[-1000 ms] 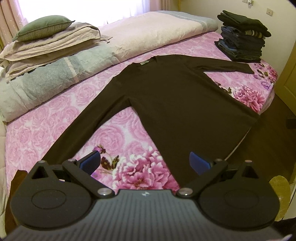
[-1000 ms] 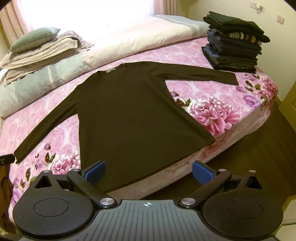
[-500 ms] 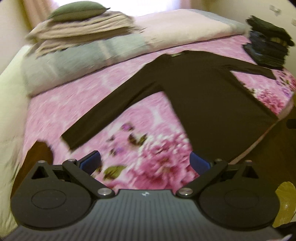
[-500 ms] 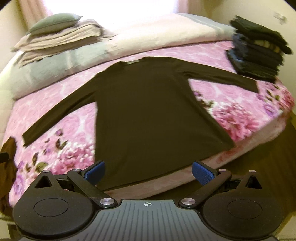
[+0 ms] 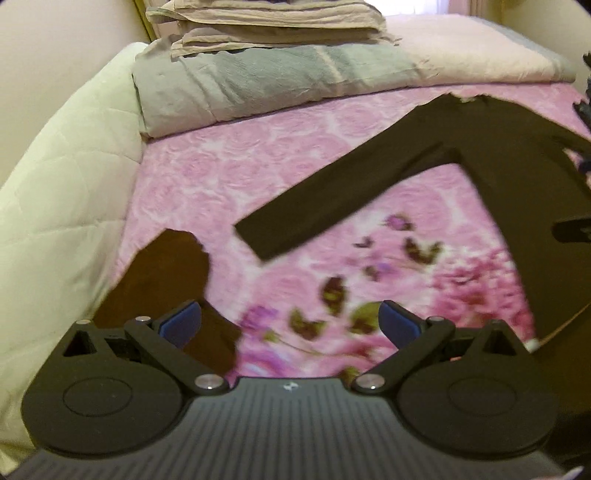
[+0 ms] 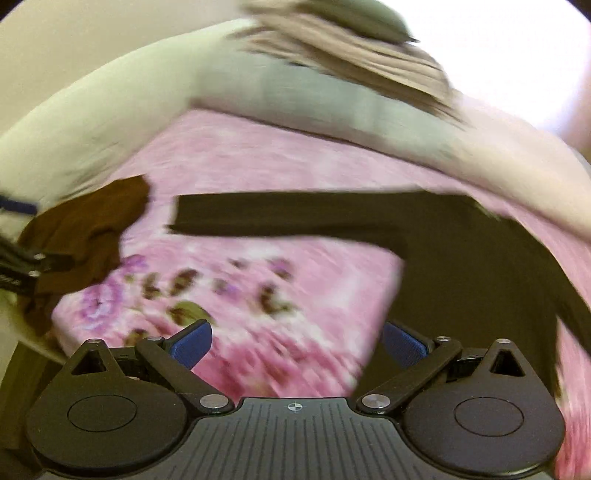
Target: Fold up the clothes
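Pink flowered bedding covers the bed [image 5: 229, 177], with a folded grey-green quilt [image 5: 258, 81] and a stack of beige linens [image 5: 266, 22] along its far side and a pale quilted cover [image 5: 55, 177] at the left edge. A dark long-sleeved top [image 5: 498, 147] lies flat on the bedding, one sleeve [image 5: 332, 203] stretched out straight toward the left, its cuff resting on the pink fabric. A rumpled brown garment [image 5: 166, 273] lies near that cuff but apart from it, at the bed's edge. The left hand-held gripper [image 5: 288, 321] hangs over the flowered bedding with its blue-padded fingers spread wide and nothing between them. The right hand-held gripper [image 6: 295, 343] is likewise spread wide and empty, near the top's body and below the sleeve; its view is blurred.
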`<state>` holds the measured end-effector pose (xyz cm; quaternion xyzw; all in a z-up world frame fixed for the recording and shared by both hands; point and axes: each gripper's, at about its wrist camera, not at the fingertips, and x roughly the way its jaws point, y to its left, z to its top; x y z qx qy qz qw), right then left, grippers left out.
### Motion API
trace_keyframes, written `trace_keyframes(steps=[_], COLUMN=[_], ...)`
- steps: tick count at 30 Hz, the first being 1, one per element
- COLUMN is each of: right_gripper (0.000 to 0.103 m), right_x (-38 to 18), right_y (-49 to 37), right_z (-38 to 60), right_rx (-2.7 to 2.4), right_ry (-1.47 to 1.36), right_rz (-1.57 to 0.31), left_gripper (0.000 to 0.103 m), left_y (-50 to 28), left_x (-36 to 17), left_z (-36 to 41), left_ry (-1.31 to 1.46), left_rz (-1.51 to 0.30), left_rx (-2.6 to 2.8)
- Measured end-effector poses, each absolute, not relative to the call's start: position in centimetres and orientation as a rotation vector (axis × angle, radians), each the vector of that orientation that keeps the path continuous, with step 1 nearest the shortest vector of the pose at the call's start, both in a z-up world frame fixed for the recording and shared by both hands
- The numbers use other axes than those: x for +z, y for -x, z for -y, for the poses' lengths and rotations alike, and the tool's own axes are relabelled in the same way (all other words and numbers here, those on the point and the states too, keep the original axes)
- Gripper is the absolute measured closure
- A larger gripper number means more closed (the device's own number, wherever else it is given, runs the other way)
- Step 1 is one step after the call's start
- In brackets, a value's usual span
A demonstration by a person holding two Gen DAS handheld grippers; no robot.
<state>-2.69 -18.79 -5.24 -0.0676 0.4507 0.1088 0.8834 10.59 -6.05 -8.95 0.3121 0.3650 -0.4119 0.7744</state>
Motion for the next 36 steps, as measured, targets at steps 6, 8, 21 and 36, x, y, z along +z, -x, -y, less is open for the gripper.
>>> trace_keyframes(steps=[6,8,21,36], right_gripper=[0.036,0.038,0.038,0.100], right_x=[-11.1,-14.1,-30.2,-16.8], right_y=[-7.5,-10.6,-19.6,-28.2], right_z=[11.6,9.1,-0.7,10.9], right_rx=[0.448,0.499,0.713,0.513], right_ry=[0.384,0.459,0.924,0.061], right_rz=[-0.912,-0.915,-0.835,-0.755], left_gripper=[0.002,0.002,0.002,0.002], left_y=[-17.8,-19.8,-24.1,-22.2], left_x=[-13.4,-14.7,-22.8,-19.6], left_z=[6.9,7.0,6.2,15.3], left_ry=[-0.768,-0.761,-0.651,-0.763], left_rz=[-0.780,-0.794,-0.996,-0.883], left_rx=[-0.874,-0.854,-0.772,-0.910])
